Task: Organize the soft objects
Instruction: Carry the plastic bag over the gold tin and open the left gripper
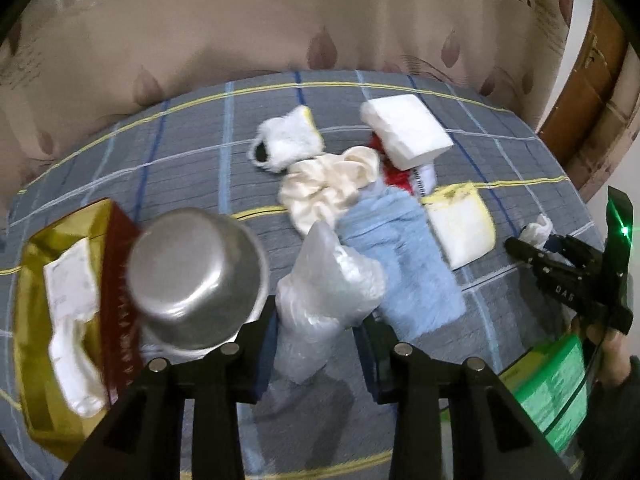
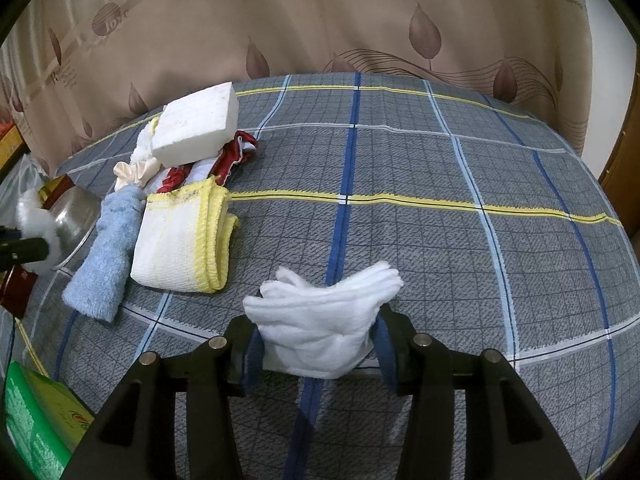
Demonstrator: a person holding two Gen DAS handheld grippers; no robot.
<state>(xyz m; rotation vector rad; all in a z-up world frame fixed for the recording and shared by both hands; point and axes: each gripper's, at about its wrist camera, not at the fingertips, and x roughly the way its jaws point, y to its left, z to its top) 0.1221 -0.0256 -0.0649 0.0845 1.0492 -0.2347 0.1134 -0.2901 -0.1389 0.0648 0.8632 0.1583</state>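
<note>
In the left wrist view my left gripper (image 1: 318, 332) is shut on a crumpled clear plastic bag (image 1: 328, 288) with white filling, held just above the bed. Beyond it lies a pile of soft things: a blue towel (image 1: 400, 256), a cream cloth (image 1: 328, 188), a white fluffy piece (image 1: 288, 140), a red cloth (image 1: 394, 176), a white foam block (image 1: 404, 132) and a yellow-edged white cloth (image 1: 460, 224). In the right wrist view my right gripper (image 2: 316, 332) is shut on a folded white cloth (image 2: 320, 320) that rests on the checked bedspread (image 2: 440, 240).
An upturned metal pot (image 1: 196, 276) sits close to the left fingers, next to a gold box (image 1: 36, 360) that holds a white cloth. A green box (image 1: 552, 388) lies at the near right edge. A beige curtain (image 2: 320, 20) hangs behind the bed.
</note>
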